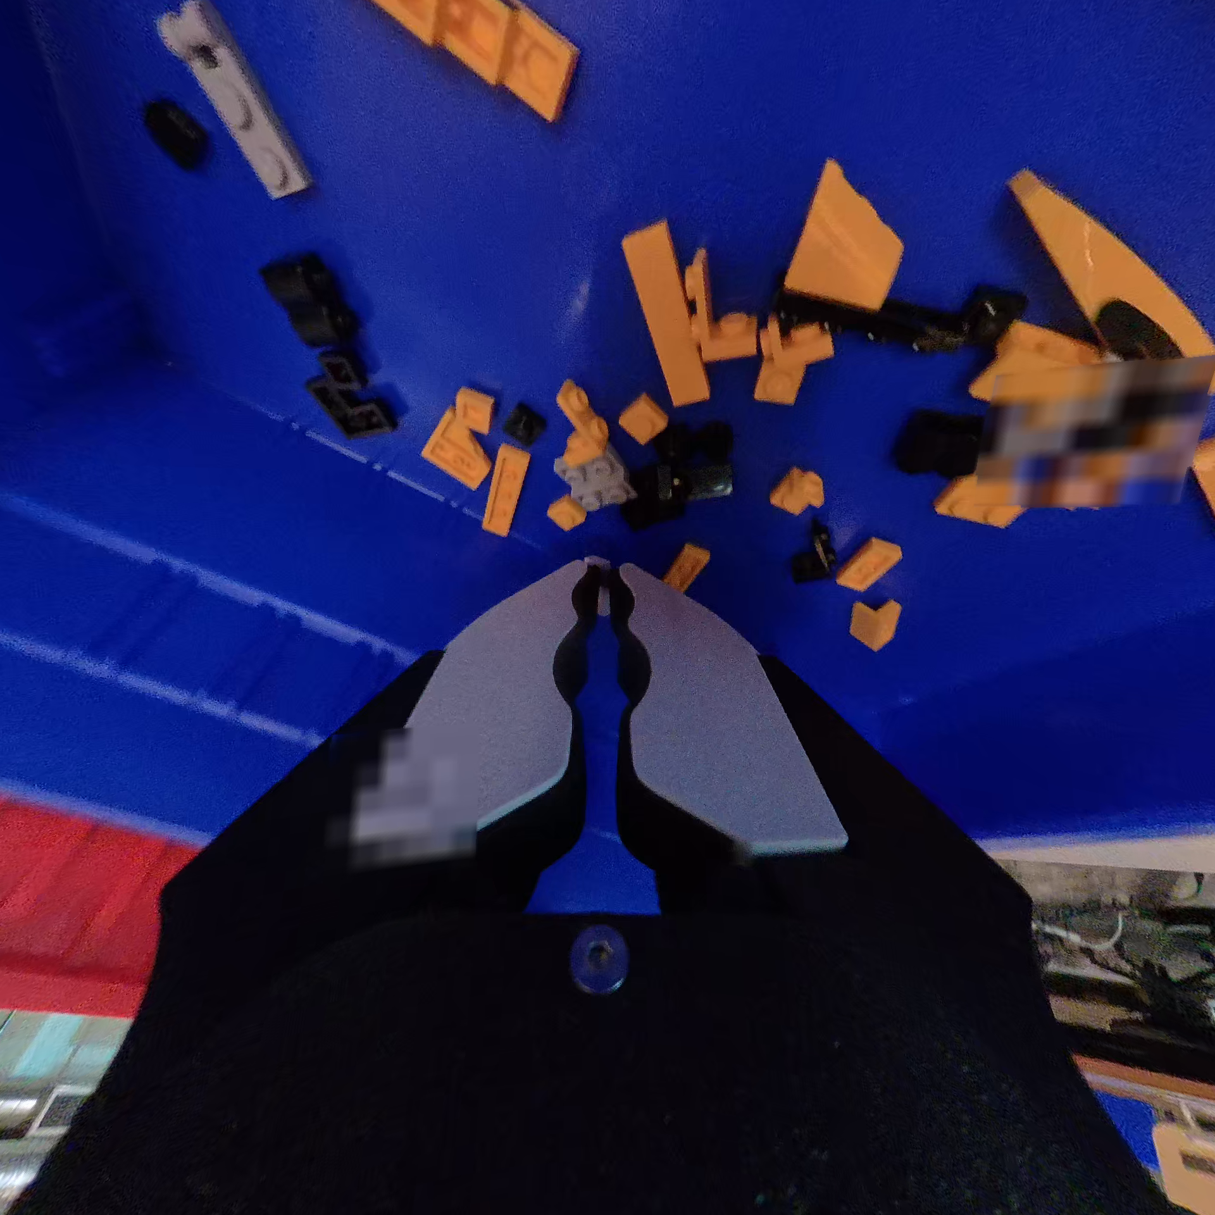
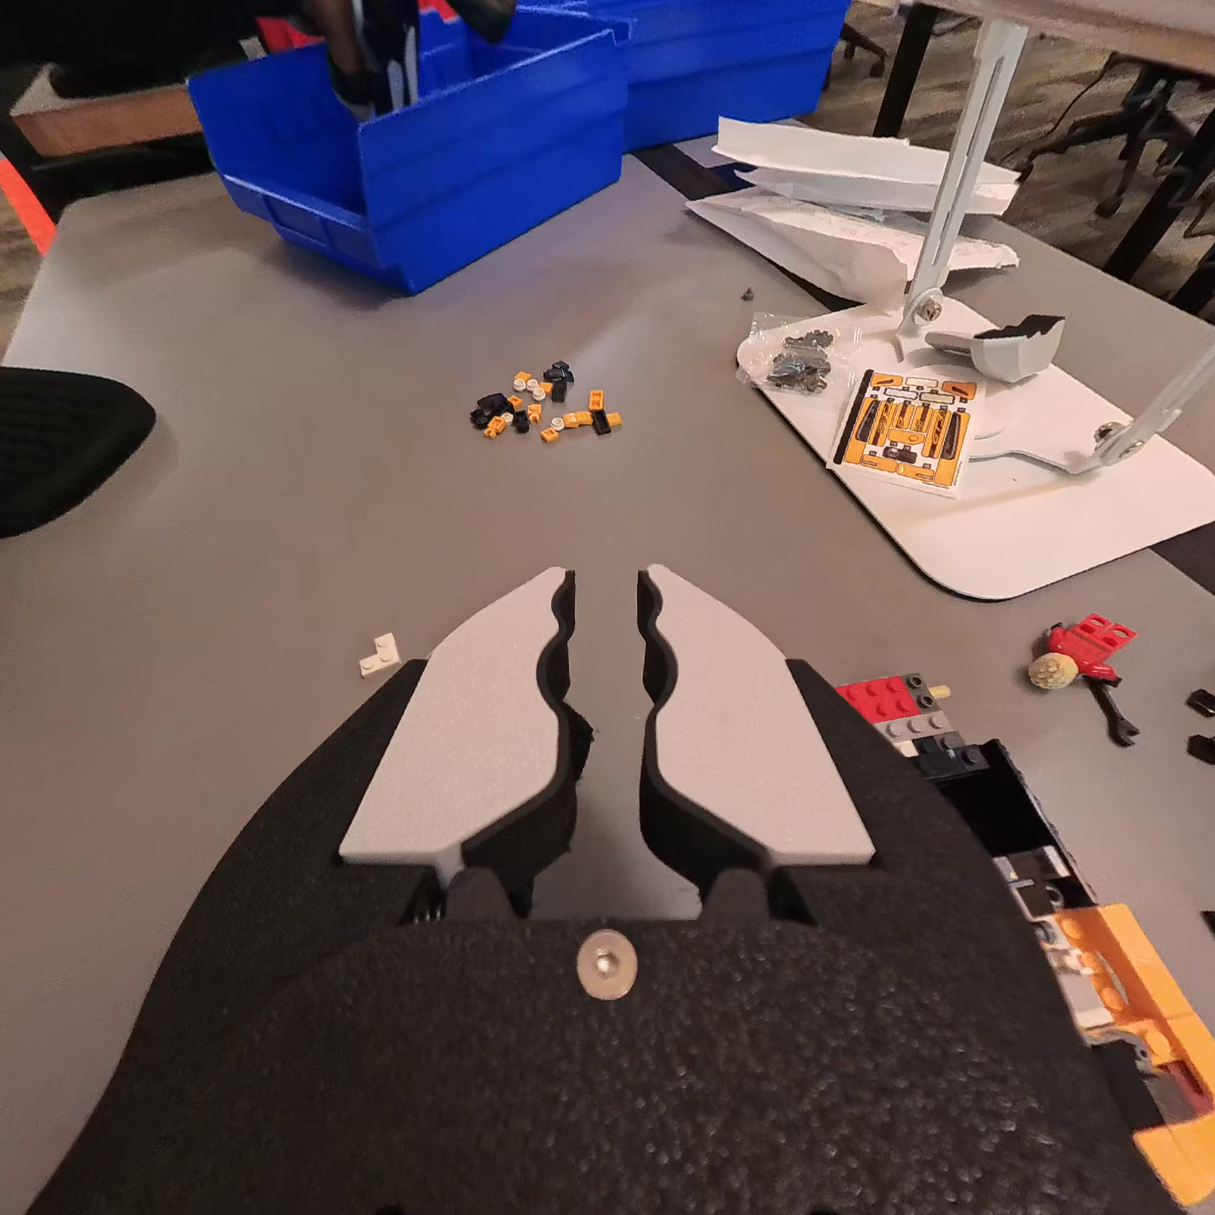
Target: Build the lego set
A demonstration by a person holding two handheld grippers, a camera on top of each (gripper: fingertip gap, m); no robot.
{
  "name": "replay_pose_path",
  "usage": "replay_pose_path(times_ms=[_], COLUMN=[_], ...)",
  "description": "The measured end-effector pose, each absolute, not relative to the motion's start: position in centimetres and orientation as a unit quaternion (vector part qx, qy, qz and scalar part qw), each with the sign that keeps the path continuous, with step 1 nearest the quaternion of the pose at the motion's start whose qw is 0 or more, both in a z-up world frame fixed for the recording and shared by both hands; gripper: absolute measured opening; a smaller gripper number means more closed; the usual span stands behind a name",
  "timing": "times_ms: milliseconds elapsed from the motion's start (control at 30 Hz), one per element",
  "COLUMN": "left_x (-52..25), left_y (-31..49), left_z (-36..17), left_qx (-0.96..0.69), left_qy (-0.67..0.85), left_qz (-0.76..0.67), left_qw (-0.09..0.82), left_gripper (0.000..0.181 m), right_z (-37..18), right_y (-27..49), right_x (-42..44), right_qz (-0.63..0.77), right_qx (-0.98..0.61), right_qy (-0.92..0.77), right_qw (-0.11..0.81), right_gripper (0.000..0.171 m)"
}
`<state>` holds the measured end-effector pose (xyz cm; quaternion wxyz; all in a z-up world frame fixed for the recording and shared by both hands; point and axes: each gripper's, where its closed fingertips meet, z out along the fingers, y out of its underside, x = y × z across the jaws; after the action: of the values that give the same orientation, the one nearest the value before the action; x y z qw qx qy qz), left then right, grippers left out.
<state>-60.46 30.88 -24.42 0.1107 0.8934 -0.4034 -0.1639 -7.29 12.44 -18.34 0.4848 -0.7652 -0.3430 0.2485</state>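
My left gripper (image 1: 601, 573) is down inside a blue bin (image 1: 263, 592), over several loose orange, black and grey lego pieces (image 1: 595, 480). Its fingers are shut on a small thin light grey piece (image 1: 597, 561) that shows as a pale sliver between the tips. My right gripper (image 2: 606, 578) is open and empty above the grey table (image 2: 263, 460). A small pile of orange, black and white pieces (image 2: 546, 407) lies ahead of it. A partly built black, red and orange model (image 2: 986, 822) sits at its right side. A white L-shaped plate (image 2: 379, 655) lies at its left.
The blue bin (image 2: 460, 164) stands at the far left of the table, with the other gripper (image 2: 375, 66) dipping into it. A sticker sheet (image 2: 904, 427) and a bag of small parts (image 2: 799, 358) rest on a white stand base (image 2: 1052, 526). White paper bags (image 2: 855, 190) lie behind. One gripper's finger ends stand about 55 cm off the other's. The right tips stand about 20 cm off the white stand base (image 2: 1052, 526).
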Motion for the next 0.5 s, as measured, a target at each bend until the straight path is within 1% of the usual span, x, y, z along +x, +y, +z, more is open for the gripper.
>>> replay_pose_path(times_ms=[67, 133, 233, 300, 333, 400, 500], left_x=[-59.2, -55.7, -45.4, -38.1, -34.8, -29.2, -22.1], left_y=[30.9, 30.7, 27.8, 23.7, 21.4, 17.1, 12.3], left_z=[-22.3, -19.3, -13.3, -9.6, -8.3, -7.4, -8.9], left_qx=[0.903, 0.912, 0.872, 0.807, 0.771, 0.707, 0.639], left_qy=[-0.402, -0.406, -0.434, -0.453, -0.457, -0.462, -0.454], left_qz=[-0.136, -0.06, 0.163, 0.32, 0.389, 0.495, 0.601], left_qw=[0.064, -0.017, -0.155, -0.203, -0.212, -0.205, -0.155], left_gripper=[0.003, 0.003, 0.003, 0.003, 0.002, 0.002, 0.002], right_z=[-17.9, -17.4, -16.9, -16.7, -16.6, -16.3, -15.0], right_y=[12.4, 12.3, 12.2, 12.0, 11.9, 11.6, 10.7], right_x=[-7.3, -7.3, -7.4, -7.6, -7.8, -8.1, -8.8], right_qz=[0.248, 0.246, 0.246, 0.243, 0.242, 0.238, 0.239], right_qx=[-0.761, -0.757, -0.752, -0.75, -0.749, -0.744, -0.722], right_qy=[-0.344, -0.344, -0.347, -0.354, -0.357, -0.366, -0.387], right_qw=[0.491, 0.497, 0.503, 0.503, 0.503, 0.506, 0.522], right_gripper=[0.018, 0.018, 0.018, 0.018, 0.018, 0.018, 0.018])
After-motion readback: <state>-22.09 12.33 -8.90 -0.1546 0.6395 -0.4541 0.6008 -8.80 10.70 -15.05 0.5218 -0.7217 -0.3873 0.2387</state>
